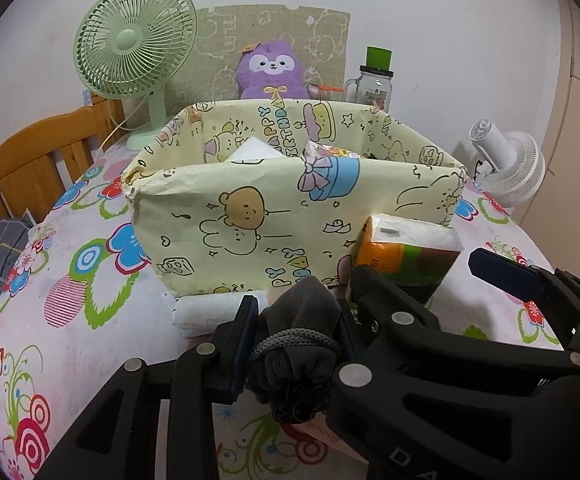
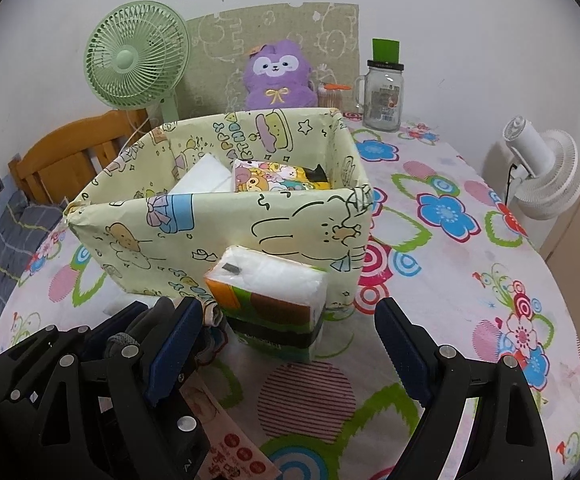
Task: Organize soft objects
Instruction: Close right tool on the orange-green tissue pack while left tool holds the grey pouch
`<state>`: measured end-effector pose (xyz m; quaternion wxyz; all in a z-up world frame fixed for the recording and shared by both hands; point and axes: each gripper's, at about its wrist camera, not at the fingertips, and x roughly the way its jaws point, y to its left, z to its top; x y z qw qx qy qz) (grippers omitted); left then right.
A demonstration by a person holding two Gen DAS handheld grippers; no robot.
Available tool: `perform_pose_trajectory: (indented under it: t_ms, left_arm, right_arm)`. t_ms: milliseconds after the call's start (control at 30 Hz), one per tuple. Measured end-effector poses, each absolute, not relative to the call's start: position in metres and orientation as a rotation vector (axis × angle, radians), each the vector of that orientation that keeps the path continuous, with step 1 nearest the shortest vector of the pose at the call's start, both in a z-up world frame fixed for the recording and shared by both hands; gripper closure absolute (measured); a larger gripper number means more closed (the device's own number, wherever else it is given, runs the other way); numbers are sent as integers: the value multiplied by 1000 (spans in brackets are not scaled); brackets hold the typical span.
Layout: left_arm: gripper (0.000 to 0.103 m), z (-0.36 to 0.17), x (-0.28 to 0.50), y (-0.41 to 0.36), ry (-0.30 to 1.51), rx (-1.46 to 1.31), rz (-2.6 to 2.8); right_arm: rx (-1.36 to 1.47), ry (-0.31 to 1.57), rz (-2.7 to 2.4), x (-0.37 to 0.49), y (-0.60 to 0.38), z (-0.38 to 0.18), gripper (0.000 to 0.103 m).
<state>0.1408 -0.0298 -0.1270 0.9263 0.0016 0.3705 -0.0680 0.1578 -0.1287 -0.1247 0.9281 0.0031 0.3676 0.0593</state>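
A dark grey drawstring pouch [image 1: 298, 320], bunched and tied round with a grey cord, sits clamped between the pads of the left gripper [image 1: 296, 312], whose jaws are drawn in tight on the cloth; it is held low over the counter [image 2: 470, 280], just in front of the yellow cartoon-print box [image 1: 250, 216]. Beside it on the right stands a pack of tissues [image 2: 270, 292] in an orange and green wrapper, touching or nearly touching the box's front wall. A white roll-like pack [image 1: 210, 308] lies at the foot of the box, just left of the pouch. The right gripper [image 2: 286, 352] has its jaws spread wide with nothing between the pads; the tissue pack stands just ahead of the gap. Inside the box lie a white packet [image 2: 206, 176] and a colourful cartoon-print pack [image 2: 274, 178]. A red-printed leaflet [image 2: 230, 452] lies on the flowered cloth under the grippers. Behind the box are a green fan [image 1: 134, 40], a purple plush toy [image 1: 270, 68] and a glass jar with a handle [image 2: 384, 96]; a white fan [image 2: 546, 176] stands far right, a wooden bed frame [image 1: 30, 160] to the left
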Motion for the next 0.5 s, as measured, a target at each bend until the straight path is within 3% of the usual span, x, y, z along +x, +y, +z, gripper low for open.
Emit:
perform_pose_trajectory:
  t_ms: [333, 500]
  left_arm:
    - [65, -130, 146, -27, 770, -3, -162]
    - [65, -132, 147, -25, 777, -14, -166]
  right_arm:
    - [10, 767, 132, 167, -123, -130, 14]
    - [2, 771, 137, 168, -121, -131, 27]
